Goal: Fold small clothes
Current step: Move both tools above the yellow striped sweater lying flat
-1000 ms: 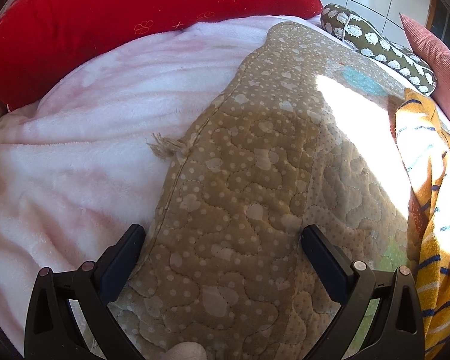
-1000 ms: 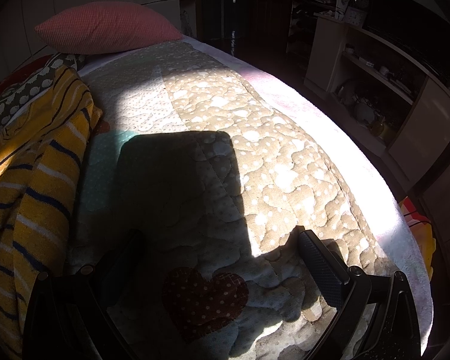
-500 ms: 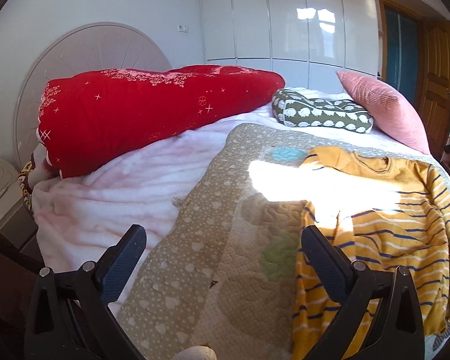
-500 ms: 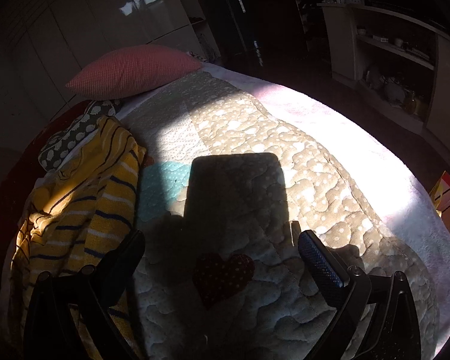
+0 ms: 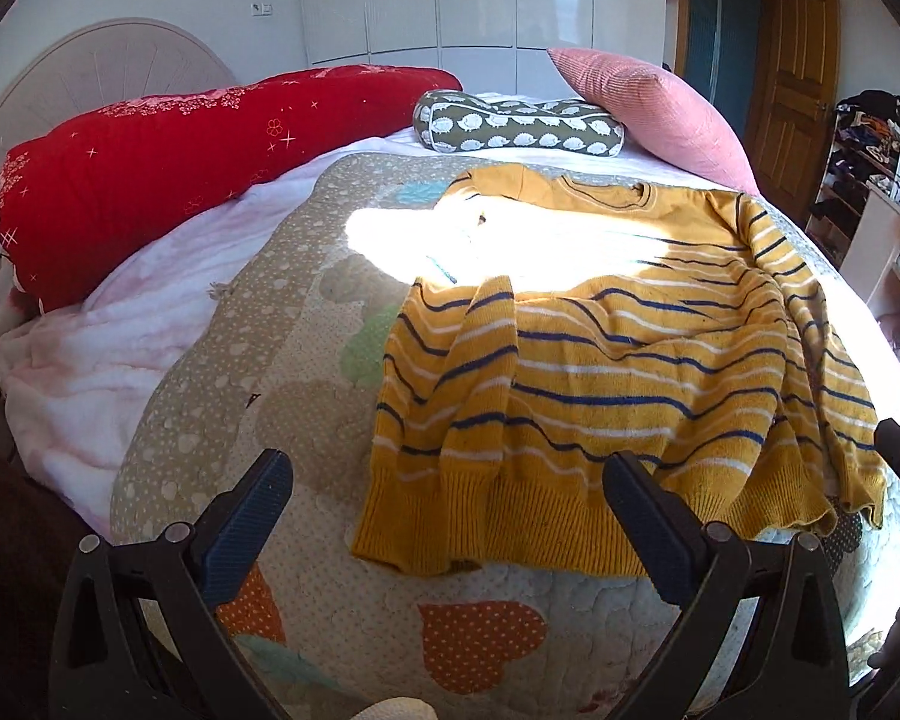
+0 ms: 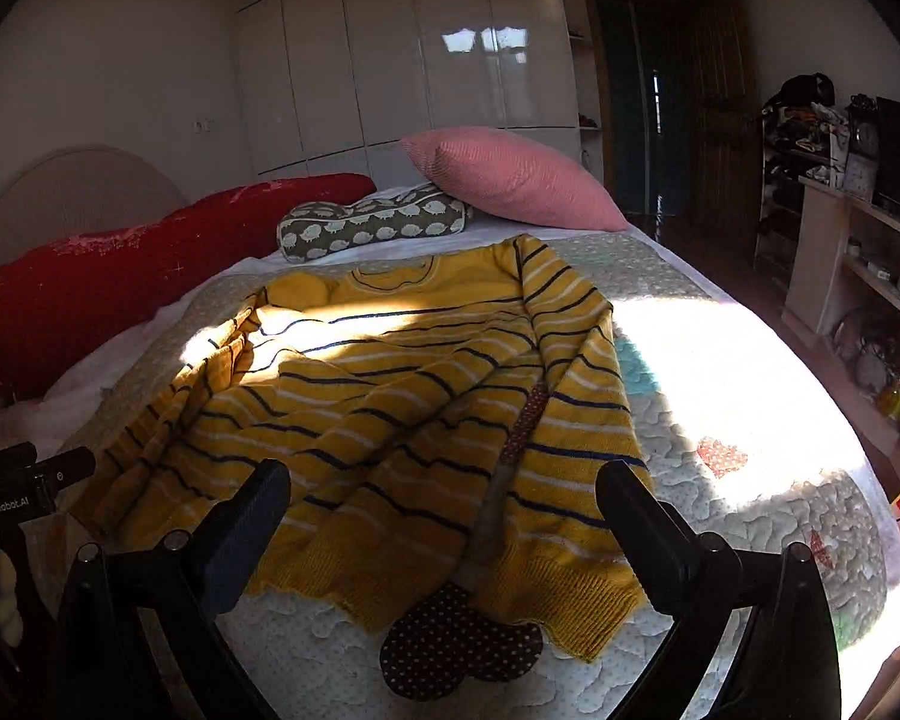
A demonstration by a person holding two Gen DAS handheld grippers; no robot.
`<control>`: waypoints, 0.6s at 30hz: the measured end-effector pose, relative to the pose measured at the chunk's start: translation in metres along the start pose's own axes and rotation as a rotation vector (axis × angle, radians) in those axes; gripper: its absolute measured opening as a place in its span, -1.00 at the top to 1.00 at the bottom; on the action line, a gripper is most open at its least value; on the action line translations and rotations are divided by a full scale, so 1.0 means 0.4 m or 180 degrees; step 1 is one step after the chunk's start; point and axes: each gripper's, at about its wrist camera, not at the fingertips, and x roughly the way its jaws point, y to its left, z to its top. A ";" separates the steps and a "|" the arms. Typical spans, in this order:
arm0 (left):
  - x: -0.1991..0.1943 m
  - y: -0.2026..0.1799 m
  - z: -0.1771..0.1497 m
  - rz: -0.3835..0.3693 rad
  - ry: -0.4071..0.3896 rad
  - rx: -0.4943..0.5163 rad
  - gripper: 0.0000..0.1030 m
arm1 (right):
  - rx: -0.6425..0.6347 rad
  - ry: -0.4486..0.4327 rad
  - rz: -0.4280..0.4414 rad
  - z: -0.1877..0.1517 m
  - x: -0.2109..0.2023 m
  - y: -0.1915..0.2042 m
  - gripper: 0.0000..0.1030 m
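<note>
Hovered wide open and empty, left gripper point(image 5: 444, 516) and right gripper point(image 6: 444, 516), near the striped sweater point(image 5: 618, 384) hem; best gripped at both hem corners, evenly.

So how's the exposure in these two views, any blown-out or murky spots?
Left wrist: a sun patch blows out the sweater near its collar, stripes lost there; the rest is well lit. Right wrist: darker overall, the quilt right of the sweater clipped white, the room beyond murky. Both views bend at the edges.
</note>
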 end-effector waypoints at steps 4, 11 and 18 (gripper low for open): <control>0.044 -0.005 -0.030 0.0039 0.0127 0.0052 -1.00 | 0.0014 0.0274 0.0006 -0.044 0.060 0.011 -0.99; 0.110 0.002 -0.081 0.0036 0.0427 0.0068 -1.00 | 0.0205 0.0792 0.0011 -0.132 0.153 -0.024 -0.99; 0.145 0.018 -0.100 -0.0069 0.0656 -0.0088 -1.00 | 0.0290 0.0812 -0.0099 -0.149 0.156 -0.019 -0.99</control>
